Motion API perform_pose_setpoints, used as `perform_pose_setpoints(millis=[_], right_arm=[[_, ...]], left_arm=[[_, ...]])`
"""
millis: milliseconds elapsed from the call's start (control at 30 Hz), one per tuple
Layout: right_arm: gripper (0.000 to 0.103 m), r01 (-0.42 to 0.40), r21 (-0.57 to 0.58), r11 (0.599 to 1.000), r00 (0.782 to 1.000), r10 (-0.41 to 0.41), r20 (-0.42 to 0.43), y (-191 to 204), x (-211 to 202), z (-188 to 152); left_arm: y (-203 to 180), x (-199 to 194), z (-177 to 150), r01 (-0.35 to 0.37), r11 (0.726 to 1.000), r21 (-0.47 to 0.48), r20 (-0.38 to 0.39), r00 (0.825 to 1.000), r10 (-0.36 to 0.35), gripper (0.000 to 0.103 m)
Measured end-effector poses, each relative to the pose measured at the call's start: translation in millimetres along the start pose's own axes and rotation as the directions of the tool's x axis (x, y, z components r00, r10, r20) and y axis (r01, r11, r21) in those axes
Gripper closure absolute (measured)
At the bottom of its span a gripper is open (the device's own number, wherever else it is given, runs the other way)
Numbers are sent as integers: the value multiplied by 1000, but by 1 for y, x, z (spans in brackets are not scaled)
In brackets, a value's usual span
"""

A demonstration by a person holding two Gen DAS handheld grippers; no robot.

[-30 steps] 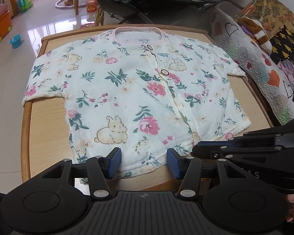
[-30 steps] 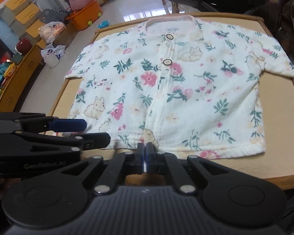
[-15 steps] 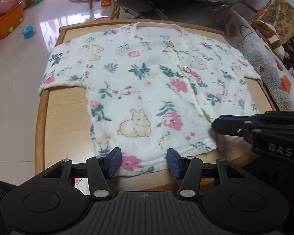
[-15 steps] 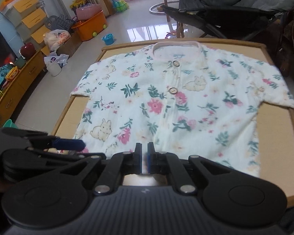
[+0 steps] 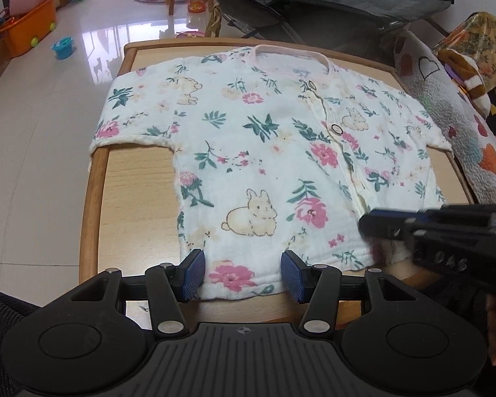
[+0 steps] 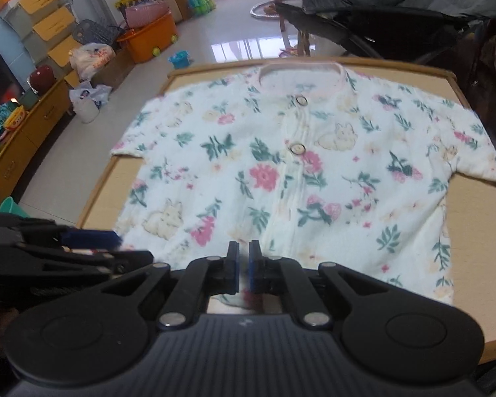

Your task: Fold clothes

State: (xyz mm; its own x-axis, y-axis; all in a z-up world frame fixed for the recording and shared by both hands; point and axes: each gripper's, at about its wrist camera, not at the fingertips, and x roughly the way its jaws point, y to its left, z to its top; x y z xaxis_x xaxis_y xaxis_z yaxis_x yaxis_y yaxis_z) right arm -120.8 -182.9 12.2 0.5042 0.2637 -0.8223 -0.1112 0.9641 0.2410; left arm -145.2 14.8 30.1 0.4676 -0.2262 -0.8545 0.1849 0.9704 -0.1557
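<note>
A white baby shirt (image 5: 268,152) with pink flowers and rabbits lies flat, front up, on the wooden table (image 5: 129,205), collar at the far edge. My left gripper (image 5: 243,276) hovers open at the near hem, left of the button strip, and the hem shows between its blue pads without being pressed. In the right wrist view the shirt (image 6: 297,172) fills the table (image 6: 476,218). My right gripper (image 6: 244,264) is shut over the near hem by the button strip; I cannot tell whether it pinches cloth. Each gripper shows in the other's view: right gripper (image 5: 367,223), left gripper (image 6: 119,246).
A black recliner (image 5: 330,0) stands just behind the table. A quilt with hearts (image 5: 446,106) and cushions press against its right side. The tiled floor on the left holds an orange toy bin (image 5: 29,29) and a low wooden cabinet (image 6: 33,122).
My left gripper has slid left along the hem, still open. The right gripper stays shut, and the hem now runs under its fingertips instead of lying just ahead of them.
</note>
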Motion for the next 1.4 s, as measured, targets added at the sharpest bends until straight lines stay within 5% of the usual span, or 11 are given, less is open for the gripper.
perform_pose_setpoints(millis=[167, 267, 333, 400, 467, 667, 967, 1400], right_arm=[[97, 6, 19, 1000, 1000, -6, -10, -2, 3, -3], [95, 0, -3, 1000, 998, 0, 56, 2, -17, 2], [84, 26, -36, 999, 993, -22, 114, 3, -34, 3], [57, 45, -34, 998, 986, -39, 161, -2, -49, 3], [47, 71, 2, 997, 982, -70, 175, -12, -59, 3], [46, 175, 109, 979, 972, -189, 140, -51, -65, -10], [46, 271, 276, 922, 950, -302, 79, -87, -65, -39], [46, 265, 166, 950, 952, -285, 111, -64, -64, -33]], left_arm=[[-3, -3, 1, 17, 1000, -17, 15, 1000, -17, 50], [-1, -9, 5, 15, 999, -39, 42, 999, -13, 50], [1, -16, 10, 25, 998, -52, 78, 997, -21, 49], [5, -24, 15, 36, 997, -64, 116, 993, -29, 49], [10, -30, 19, 40, 995, -91, 148, 989, -27, 44], [24, -45, 18, 29, 989, -142, 237, 971, 6, 43], [49, -51, 18, 17, 978, -208, 253, 967, 37, 43], [123, -50, 44, 41, 939, -340, 295, 953, 65, 43]])
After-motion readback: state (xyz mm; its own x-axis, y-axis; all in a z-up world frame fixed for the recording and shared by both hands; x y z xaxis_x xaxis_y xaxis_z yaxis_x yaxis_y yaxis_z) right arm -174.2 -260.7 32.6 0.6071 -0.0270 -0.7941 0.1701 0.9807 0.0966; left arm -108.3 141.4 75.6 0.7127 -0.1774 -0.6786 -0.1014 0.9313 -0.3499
